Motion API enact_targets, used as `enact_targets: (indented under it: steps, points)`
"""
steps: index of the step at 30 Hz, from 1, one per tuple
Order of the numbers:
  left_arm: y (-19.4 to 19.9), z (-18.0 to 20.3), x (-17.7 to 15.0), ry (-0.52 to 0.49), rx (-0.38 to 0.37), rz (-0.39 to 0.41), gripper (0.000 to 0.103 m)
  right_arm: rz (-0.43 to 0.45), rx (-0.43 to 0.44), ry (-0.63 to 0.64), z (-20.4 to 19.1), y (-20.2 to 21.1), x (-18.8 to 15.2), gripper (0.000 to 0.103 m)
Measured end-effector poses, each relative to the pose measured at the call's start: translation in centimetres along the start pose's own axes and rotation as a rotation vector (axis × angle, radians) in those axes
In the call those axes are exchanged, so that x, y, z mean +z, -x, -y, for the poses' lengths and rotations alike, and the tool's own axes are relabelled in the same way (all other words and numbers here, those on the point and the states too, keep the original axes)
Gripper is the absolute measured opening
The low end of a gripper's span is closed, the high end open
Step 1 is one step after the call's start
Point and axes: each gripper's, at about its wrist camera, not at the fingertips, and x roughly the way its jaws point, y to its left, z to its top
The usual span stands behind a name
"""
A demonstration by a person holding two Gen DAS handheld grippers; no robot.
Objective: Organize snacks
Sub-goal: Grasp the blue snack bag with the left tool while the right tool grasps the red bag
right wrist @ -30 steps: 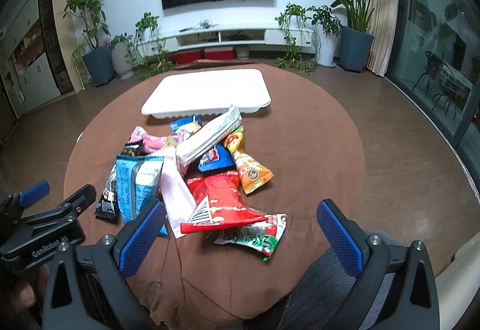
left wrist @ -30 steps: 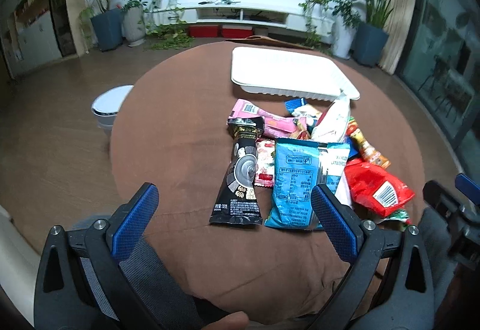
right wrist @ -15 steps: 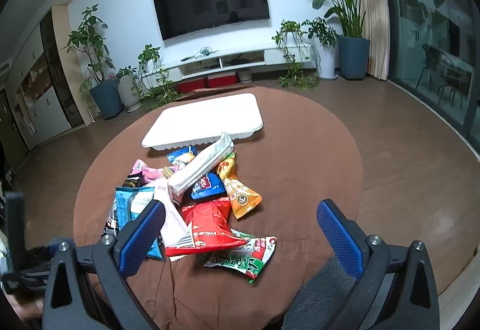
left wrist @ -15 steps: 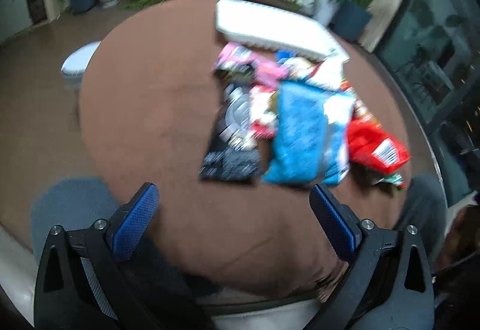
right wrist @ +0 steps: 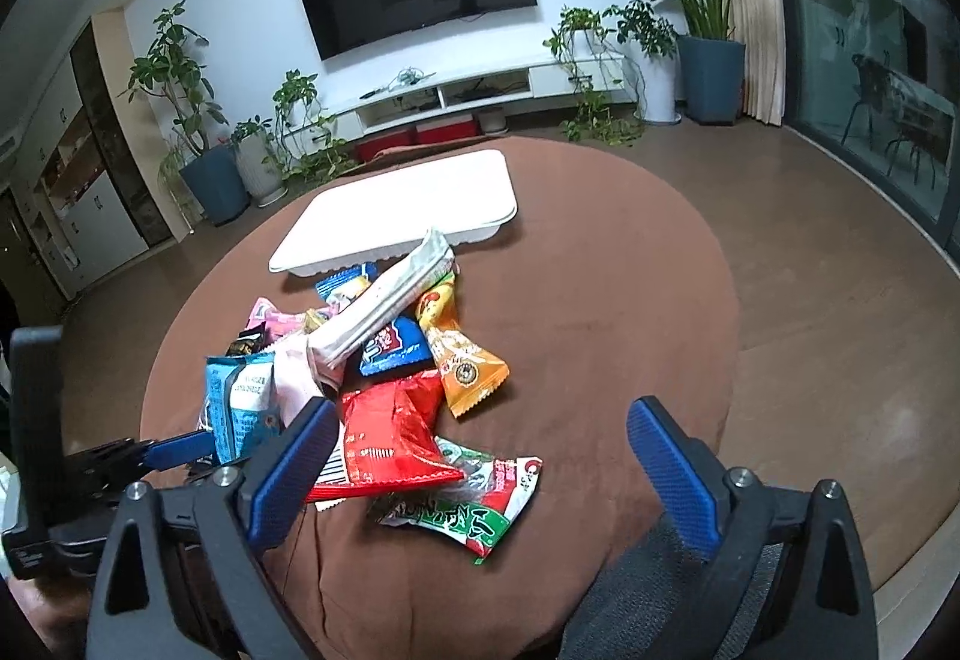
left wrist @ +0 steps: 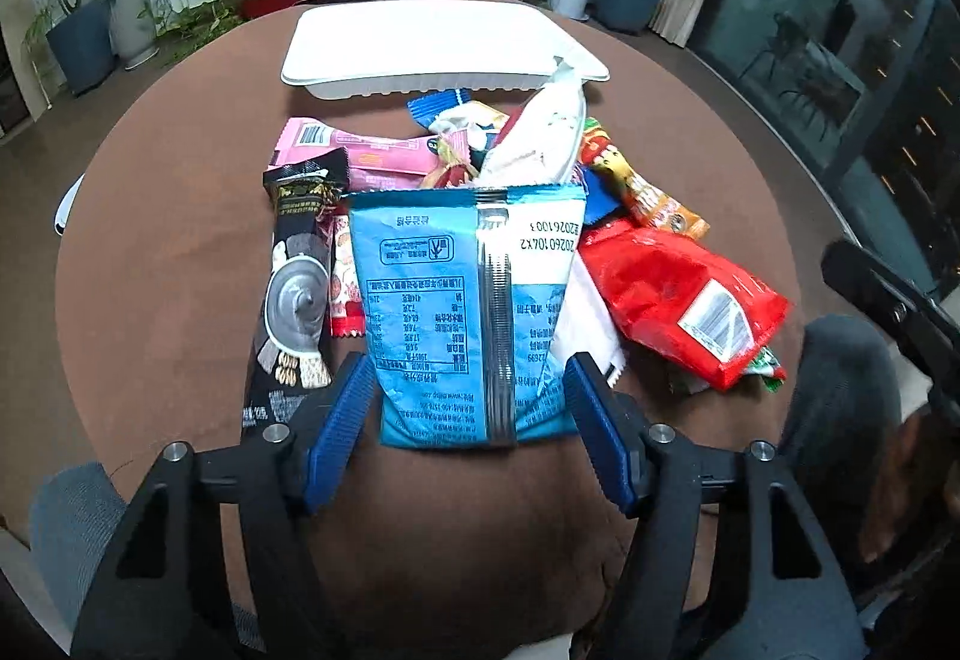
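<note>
A pile of snack packets lies on a round brown table [left wrist: 180, 180]. A light blue bag [left wrist: 462, 312] lies nearest, with a black packet [left wrist: 297, 276] to its left and a red bag [left wrist: 690, 300] to its right. My left gripper [left wrist: 468, 390] is open, its blue pads straddling the near end of the blue bag without squeezing it. My right gripper [right wrist: 480, 456] is open and empty, hovering over the red bag [right wrist: 390, 438] and a green-and-red packet [right wrist: 468, 510]. A white tray [left wrist: 438, 42] sits empty behind the pile, also in the right wrist view [right wrist: 408, 204].
Pink [left wrist: 360, 150], orange [right wrist: 462, 360] and dark blue [right wrist: 390, 354] packets and a long white packet [right wrist: 390, 300] lie in the pile. The left gripper shows at the left of the right wrist view [right wrist: 174, 447]. Potted plants and a TV stand are beyond the table.
My left gripper has moved forward and down to the blue bag and narrowed, so its pads now flank the bag's near end. My right gripper has tilted up slightly and stayed open.
</note>
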Motion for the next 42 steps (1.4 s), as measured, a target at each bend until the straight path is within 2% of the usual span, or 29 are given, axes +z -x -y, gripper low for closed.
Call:
enact_targets:
  steps: [7, 10, 11, 15, 20, 24, 29, 32, 35, 38, 42]
  points:
    - [-1.8, -0.1, 1.7, 0.002, 0.008, -0.040, 0.066, -0.023, 0.019, -0.003, 0.1, -0.3, 0.0, 0.099]
    - [-2.1, -0.6, 1.7, 0.017, -0.035, -0.056, 0.065, -0.029, 0.027, 0.000, 0.1, -0.4, -0.1, 0.099]
    - [-2.1, -0.8, 1.7, 0.028, -0.050, -0.055, 0.057, -0.031, 0.030, 0.001, 0.1, -0.4, -0.1, 0.099]
    - [-2.1, -1.1, 1.5, 0.024, -0.095, -0.061, 0.045, -0.032, 0.033, 0.003, 0.1, -0.4, 0.0, 0.099]
    - [-1.6, -1.3, 1.3, 0.001, -0.135, -0.048, 0.039, -0.062, 0.074, 0.036, 0.0, -0.6, 0.2, 0.097]
    - [-0.6, -2.1, 1.0, 0.016, -0.174, -0.029, 0.039, -0.114, 0.163, 0.112, -0.2, -0.5, 0.5, 0.093]
    - [0.8, -3.3, 0.3, 0.044, -0.231, -0.005, 0.039, -0.193, 0.226, 0.245, -1.1, -0.7, 0.1, 0.092]
    - [1.5, -3.8, -0.4, 0.063, -0.264, 0.006, 0.039, -0.221, 0.239, 0.321, -2.2, -1.0, 0.1, 0.085]
    - [2.0, -4.2, -0.9, 0.077, -0.284, 0.012, 0.038, -0.257, 0.291, 0.289, -3.0, -1.8, 1.4, 0.084]
    - [2.5, -4.4, -1.2, 0.086, -0.299, 0.021, 0.039, -0.354, 0.279, 0.254, -4.3, -4.1, 2.7, 0.084]
    - [2.9, -5.1, -1.3, 0.093, -0.308, 0.042, 0.039, -0.419, 0.205, 0.300, -5.7, -6.4, 3.4, 0.084]
